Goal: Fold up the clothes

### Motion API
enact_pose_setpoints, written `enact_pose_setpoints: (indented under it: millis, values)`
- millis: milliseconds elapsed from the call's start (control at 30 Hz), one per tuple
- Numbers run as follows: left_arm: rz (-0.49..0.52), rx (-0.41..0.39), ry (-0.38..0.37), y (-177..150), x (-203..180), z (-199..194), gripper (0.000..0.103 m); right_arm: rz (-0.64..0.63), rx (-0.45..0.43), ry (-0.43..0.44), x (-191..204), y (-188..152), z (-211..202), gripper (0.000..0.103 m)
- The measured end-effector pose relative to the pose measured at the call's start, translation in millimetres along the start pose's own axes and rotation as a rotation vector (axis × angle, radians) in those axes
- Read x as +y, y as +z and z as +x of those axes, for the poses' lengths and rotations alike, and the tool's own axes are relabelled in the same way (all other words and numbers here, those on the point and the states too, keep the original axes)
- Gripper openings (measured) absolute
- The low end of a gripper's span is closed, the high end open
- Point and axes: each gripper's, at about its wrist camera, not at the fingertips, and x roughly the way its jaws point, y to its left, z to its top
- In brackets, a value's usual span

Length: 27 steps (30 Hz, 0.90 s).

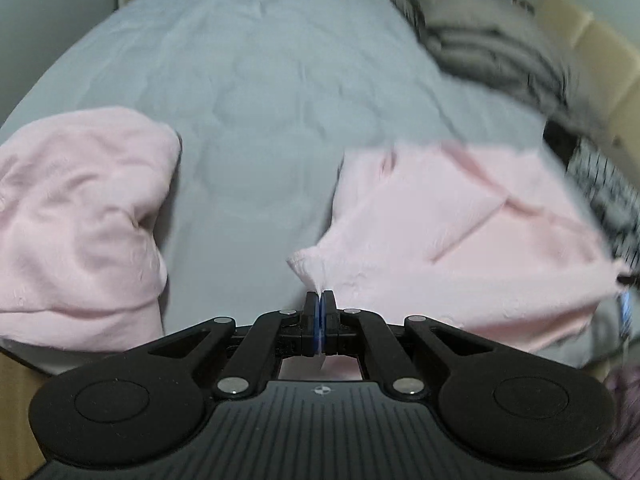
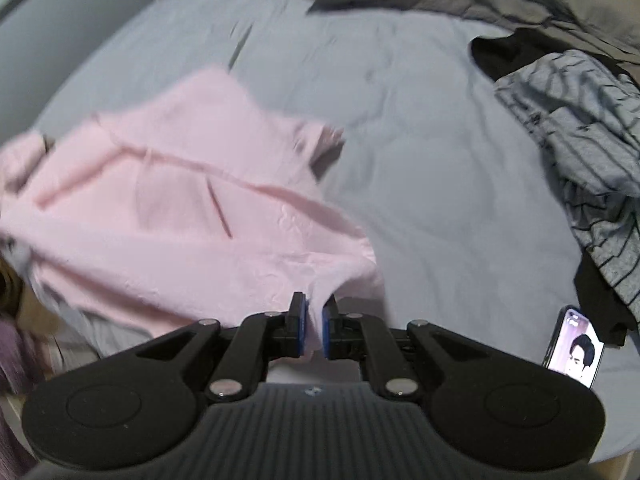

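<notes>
- My left gripper (image 1: 319,300) is pinching a corner of the pink garment (image 1: 460,236), its pads pressed tight together on the cloth.
- My right gripper (image 2: 314,308) is clamping another edge of the same pink garment (image 2: 180,208), its pads held slightly apart by the fabric between them.
- The garment is hanging and draping between my two grippers over the grey bed sheet (image 1: 260,80), blurred at its far edges.
- A second pink garment (image 1: 76,216) is lying bunched at the left of the sheet, cut off by the frame.
- A grey folded pile (image 1: 488,40) is sitting at the far right edge of the bed, smeared by blur.
- A striped garment (image 2: 580,140) is lying crumpled over something black on the right; I cannot tell what the black cloth is.
- A phone (image 2: 576,350) is lying near the sheet's near right edge, screen lit.
- The middle of the sheet is lying open and wrinkled between the piles.
- No containers are showing in either view.
</notes>
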Motion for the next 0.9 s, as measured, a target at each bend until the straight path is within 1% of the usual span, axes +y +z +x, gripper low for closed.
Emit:
enact_pose_setpoints:
  millis: [33,100,167,200,233,267,300,333,367,400,433,467,500,600,633,667,700,767,800,867,900]
  values:
    - [0.017,0.026,0.012,-3,-3,4,0.000,-0.020,0.014,-0.005,3,-1,4,0.012]
    - [0.056,0.074,0.036,-9,-7,12,0.000,-0.060,0.043,-0.016,9,-3,11,0.013]
    - [0.095,0.103,0.059,-13,-12,16,0.000,-0.085,0.060,-0.027,13,-4,14,0.014]
    - [0.109,0.111,0.064,-15,-13,18,0.000,-0.088,0.060,-0.038,13,-5,12,0.020]
    - [0.119,0.109,0.065,-16,-14,17,0.000,-0.091,0.059,-0.049,14,-6,9,0.036]
    - [0.128,0.104,0.066,-16,-16,16,0.000,-0.097,0.047,-0.062,15,-7,5,0.044]
    - [0.136,0.095,0.067,-16,-17,14,0.001,-0.107,0.028,-0.085,16,-5,0,0.047]
    - [0.141,0.078,0.070,-16,-18,10,0.001,-0.116,0.009,-0.107,16,-4,-5,0.047]
    - [0.142,0.059,0.076,-15,-19,8,0.007,-0.125,-0.010,-0.130,17,-3,-9,0.047]
    - [0.137,0.032,0.082,-13,-21,4,0.017,-0.118,-0.036,-0.137,16,-1,-15,0.047]
    - [0.131,0.002,0.087,-12,-22,1,0.024,-0.110,-0.062,-0.143,15,2,-20,0.047]
    - [0.125,-0.028,0.093,-10,-24,-2,0.035,-0.096,-0.084,-0.143,15,4,-24,0.047]
    - [0.127,-0.062,0.100,-8,-27,-5,0.042,-0.091,-0.099,-0.136,16,6,-24,0.047]
    - [0.159,-0.111,0.063,2,-44,-6,0.042,-0.090,-0.136,-0.103,26,15,-22,0.047]
    - [0.167,-0.114,0.051,5,-51,-3,0.042,-0.098,-0.137,-0.093,32,18,-19,0.045]
    - [0.173,-0.113,0.040,8,-58,1,0.041,-0.106,-0.137,-0.083,39,21,-15,0.044]
    - [0.179,-0.112,0.028,12,-65,4,0.037,-0.115,-0.137,-0.079,47,24,-11,0.044]
    - [0.188,-0.097,0.005,17,-79,14,0.031,-0.139,-0.139,-0.076,64,30,-3,0.038]
    - [0.196,-0.091,-0.010,20,-87,19,0.031,-0.149,-0.141,-0.077,72,32,2,0.035]
    - [0.221,-0.080,-0.038,24,-103,29,0.031,-0.131,-0.149,-0.066,85,36,8,0.035]
    - [0.236,-0.074,-0.047,25,-112,35,0.031,-0.109,-0.151,-0.043,90,36,11,0.035]
